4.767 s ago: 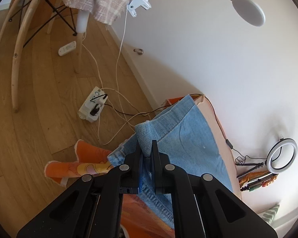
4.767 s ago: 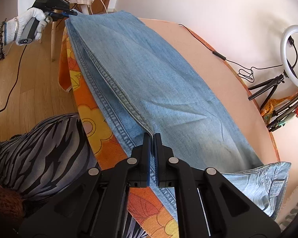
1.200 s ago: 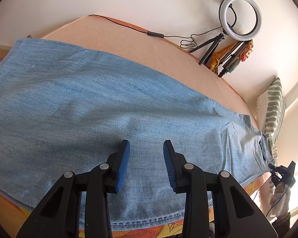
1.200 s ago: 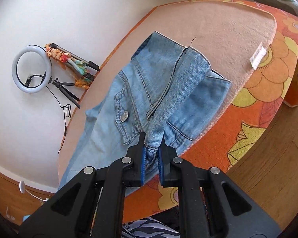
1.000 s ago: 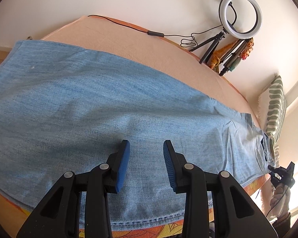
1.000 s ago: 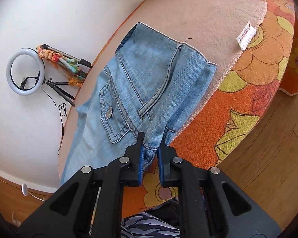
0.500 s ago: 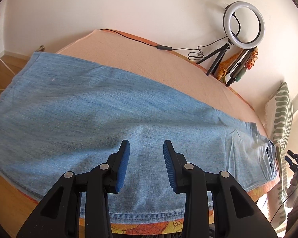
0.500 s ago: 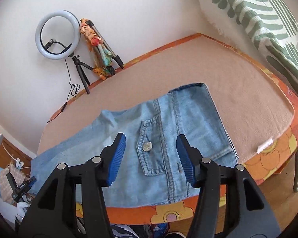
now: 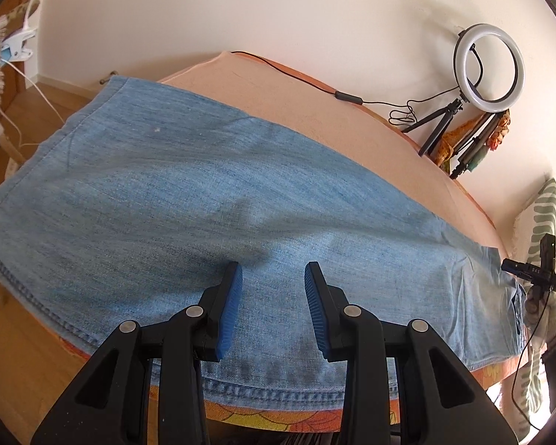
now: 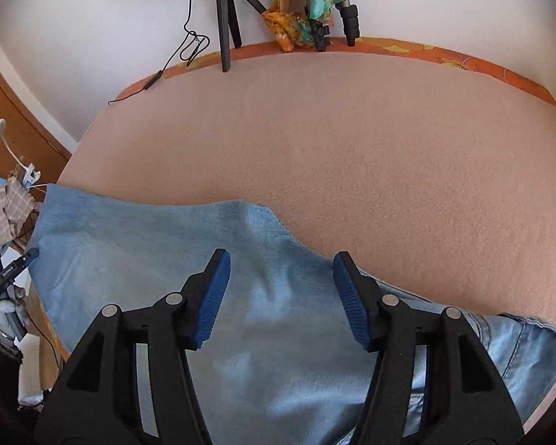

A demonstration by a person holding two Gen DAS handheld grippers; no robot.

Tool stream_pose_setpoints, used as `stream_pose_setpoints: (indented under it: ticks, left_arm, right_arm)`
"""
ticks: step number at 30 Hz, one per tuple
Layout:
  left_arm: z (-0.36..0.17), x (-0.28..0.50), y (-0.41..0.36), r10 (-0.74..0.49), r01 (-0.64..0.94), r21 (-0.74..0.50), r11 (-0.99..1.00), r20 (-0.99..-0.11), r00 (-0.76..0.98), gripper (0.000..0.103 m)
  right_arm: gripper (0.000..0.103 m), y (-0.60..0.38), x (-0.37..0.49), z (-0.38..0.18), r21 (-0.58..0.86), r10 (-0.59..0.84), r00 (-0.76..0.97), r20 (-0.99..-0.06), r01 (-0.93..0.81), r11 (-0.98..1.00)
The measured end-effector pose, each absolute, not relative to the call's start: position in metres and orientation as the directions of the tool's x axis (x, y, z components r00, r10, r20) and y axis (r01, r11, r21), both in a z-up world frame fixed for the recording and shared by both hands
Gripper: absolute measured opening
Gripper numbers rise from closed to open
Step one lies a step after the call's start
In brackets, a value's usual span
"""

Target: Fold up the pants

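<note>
Light blue jeans (image 9: pixel 204 193) lie flat lengthwise on the peach blanket (image 9: pixel 296 100), legs stacked, near the bed's front edge. My left gripper (image 9: pixel 272 274) hangs open just above the leg fabric, close to the front side seam, with nothing between its blue pads. In the right wrist view the jeans (image 10: pixel 129 237) fill the lower half. My right gripper (image 10: pixel 278 259) hovers over them, near the back edge where the seat curves out. Its jaws are opening and no cloth is between them. The waistband (image 10: pixel 537 326) lies at the lower right.
A ring light (image 9: pixel 487 61) and tripods (image 10: pixel 226 11) stand at the wall behind the bed, with a black cable (image 9: pixel 348 96) on the blanket. A green striped pillow (image 9: pixel 545 215) is at the right. The orange floral cover (image 9: pixel 278 417) hangs over the front edge. A gloved hand (image 10: pixel 9 311) shows at far left.
My right gripper let go of the folded waistband, opened wide, rolled and swung over to the jeans' upper part. The left gripper drifted a little along the leg and stayed open.
</note>
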State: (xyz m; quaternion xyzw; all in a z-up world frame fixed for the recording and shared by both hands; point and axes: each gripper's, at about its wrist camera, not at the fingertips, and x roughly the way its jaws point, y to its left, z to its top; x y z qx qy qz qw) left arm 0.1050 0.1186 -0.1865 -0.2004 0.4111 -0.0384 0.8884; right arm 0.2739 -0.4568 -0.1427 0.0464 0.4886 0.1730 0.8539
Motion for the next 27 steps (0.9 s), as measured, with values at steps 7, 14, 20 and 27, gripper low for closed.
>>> stream_pose_setpoints:
  ticks: [7,14,20,27]
  left_arm:
    - [-0.189,0.105,0.125,-0.225,-0.114,-0.391,0.913,-0.718,0.659,0.033]
    - [-0.192,0.104,0.128,-0.239,-0.103,-0.403,0.909,-0.709,0.663,0.033]
    - [-0.189,0.090,0.144,-0.237,-0.149,-0.449,0.881,-0.691,0.683,0.033]
    - [-0.181,0.050,0.209,-0.177,-0.286,-0.535,0.795,-0.655,0.734,0.046]
  right_arm:
    - [0.024,-0.456,0.288,-0.156,0.305,0.392,0.441,-0.807,-0.256,0.917]
    - [0.001,-0.433,0.281,-0.128,0.099,0.242,0.520,-0.819,-0.287,0.953]
    - [0.000,-0.437,0.292,-0.129,0.105,0.215,0.520,-0.827,-0.233,0.967]
    - [0.002,-0.416,0.262,-0.124,0.105,0.228,0.552,-0.802,-0.246,0.964]
